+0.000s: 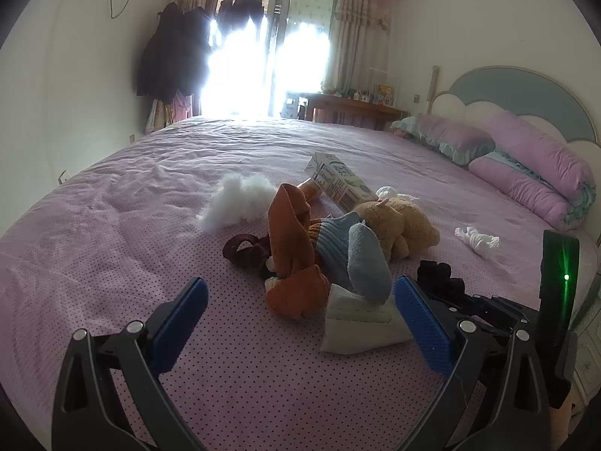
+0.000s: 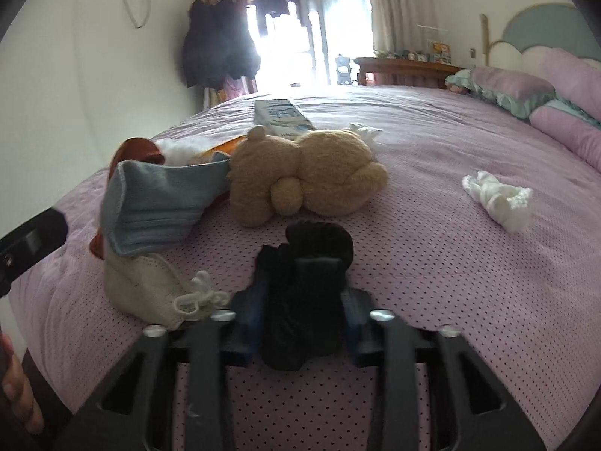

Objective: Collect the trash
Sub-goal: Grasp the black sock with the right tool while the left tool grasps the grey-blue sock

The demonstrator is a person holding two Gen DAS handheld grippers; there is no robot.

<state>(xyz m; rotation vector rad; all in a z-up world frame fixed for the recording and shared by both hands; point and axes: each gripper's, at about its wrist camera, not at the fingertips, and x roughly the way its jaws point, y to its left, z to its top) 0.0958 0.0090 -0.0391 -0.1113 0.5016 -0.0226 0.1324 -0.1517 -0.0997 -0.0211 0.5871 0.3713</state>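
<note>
Right gripper (image 2: pixel 305 323): jaws pinching a black sock (image 2: pixel 304 282) just above the bed (image 2: pixel 450 263). Left gripper (image 1: pixel 300 323): jaws spread, white mask (image 1: pixel 360 319) beside its right jaw. Milk carton (image 1: pixel 340 182) and crumpled tissue (image 2: pixel 496 199) lie ahead (carton's printed side visible only in left view).

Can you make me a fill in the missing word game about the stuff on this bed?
1. The right gripper is shut on a bundle of cloth coloured ____.
2. The left gripper has its blue fingers wide ____.
3. The tan soft toy on the bed is a teddy ____.
4. The bed sheet is pink with lots of tiny dark ____.

Missing words: black; open; bear; dots
</note>
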